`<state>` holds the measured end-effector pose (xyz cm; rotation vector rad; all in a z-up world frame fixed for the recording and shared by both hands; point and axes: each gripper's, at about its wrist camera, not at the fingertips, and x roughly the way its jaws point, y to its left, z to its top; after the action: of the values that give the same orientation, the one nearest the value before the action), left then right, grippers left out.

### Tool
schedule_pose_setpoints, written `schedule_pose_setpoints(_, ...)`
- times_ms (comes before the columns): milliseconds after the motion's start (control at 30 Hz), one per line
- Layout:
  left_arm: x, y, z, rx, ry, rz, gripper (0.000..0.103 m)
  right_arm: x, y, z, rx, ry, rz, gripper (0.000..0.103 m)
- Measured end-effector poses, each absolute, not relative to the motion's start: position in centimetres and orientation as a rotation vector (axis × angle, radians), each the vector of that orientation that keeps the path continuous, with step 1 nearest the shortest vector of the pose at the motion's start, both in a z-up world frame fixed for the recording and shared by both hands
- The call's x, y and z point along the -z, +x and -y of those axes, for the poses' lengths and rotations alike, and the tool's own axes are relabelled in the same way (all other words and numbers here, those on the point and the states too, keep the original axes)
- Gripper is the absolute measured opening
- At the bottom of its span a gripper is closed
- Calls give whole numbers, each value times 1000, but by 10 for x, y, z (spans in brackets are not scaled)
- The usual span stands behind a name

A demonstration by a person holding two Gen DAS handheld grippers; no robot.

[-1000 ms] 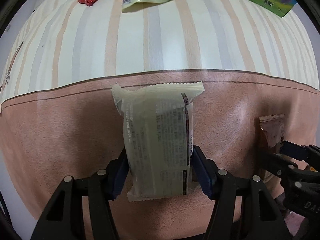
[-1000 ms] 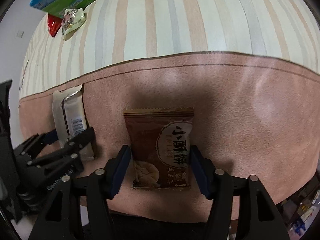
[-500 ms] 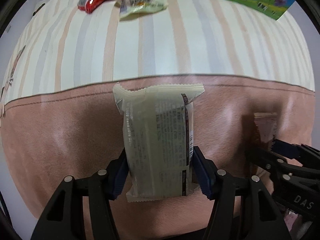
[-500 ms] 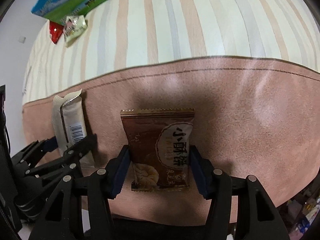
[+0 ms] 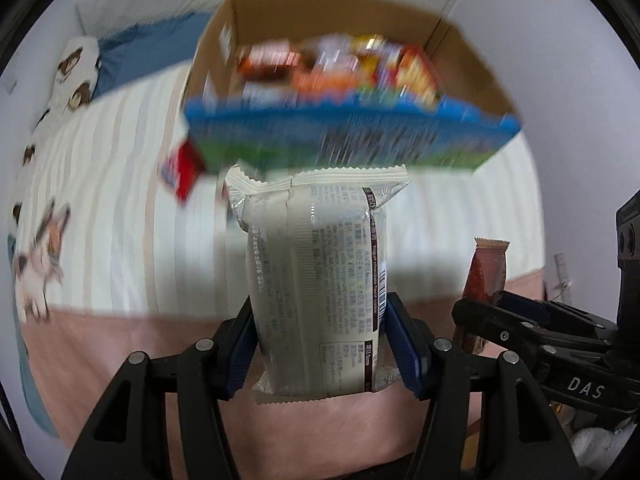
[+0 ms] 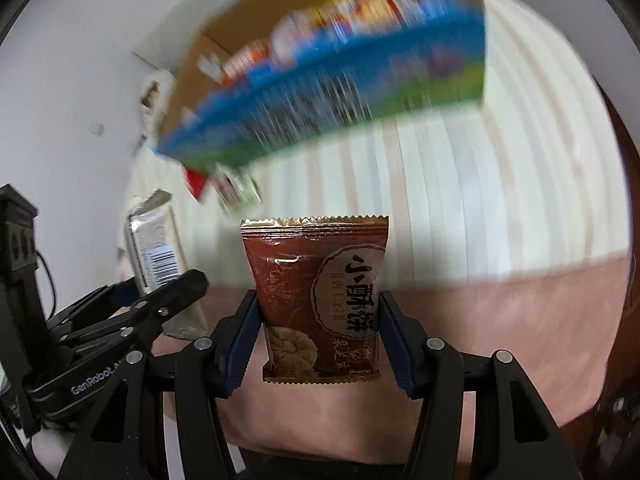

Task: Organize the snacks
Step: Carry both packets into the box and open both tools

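Two snacks are held above the striped bed. From the left wrist view, the left gripper (image 5: 320, 344) has its jaws clenched on a cream packet (image 5: 316, 280), before a blurred cardboard box (image 5: 344, 76) of snacks. From the right wrist view, the right gripper (image 6: 320, 340) grasps a brown biscuit packet (image 6: 320, 300), its jaws having just closed tighter.

The right claw (image 6: 320, 340) clamps a brown snack packet (image 6: 320, 300) above the striped bed (image 6: 460, 192). Ahead stands a blurred cardboard box (image 6: 320, 76) filled with snacks.
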<state>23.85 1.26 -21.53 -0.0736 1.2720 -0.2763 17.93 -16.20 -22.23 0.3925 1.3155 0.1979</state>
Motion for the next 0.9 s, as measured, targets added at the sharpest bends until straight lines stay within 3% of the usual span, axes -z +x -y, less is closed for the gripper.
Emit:
schedule_pose_setpoints(200, 151, 304, -9, 319, -63, -1167, 58, 156, 236, 169, -238, 340, -1199, 61)
schedule_pose_setpoints(300, 144, 339, -7, 323, -50, -1153, 58, 134, 272, 172, -228, 277, -1157, 61)
schedule_pose_setpoints(533, 175, 435, -6, 287, -43, -1267, 58, 126, 383, 179, -166, 178, -1174, 61)
schedule_pose_setpoints(900, 243, 520, -17, 229, -106, -1518, 58, 184, 488, 172, -128, 131, -1337, 61)
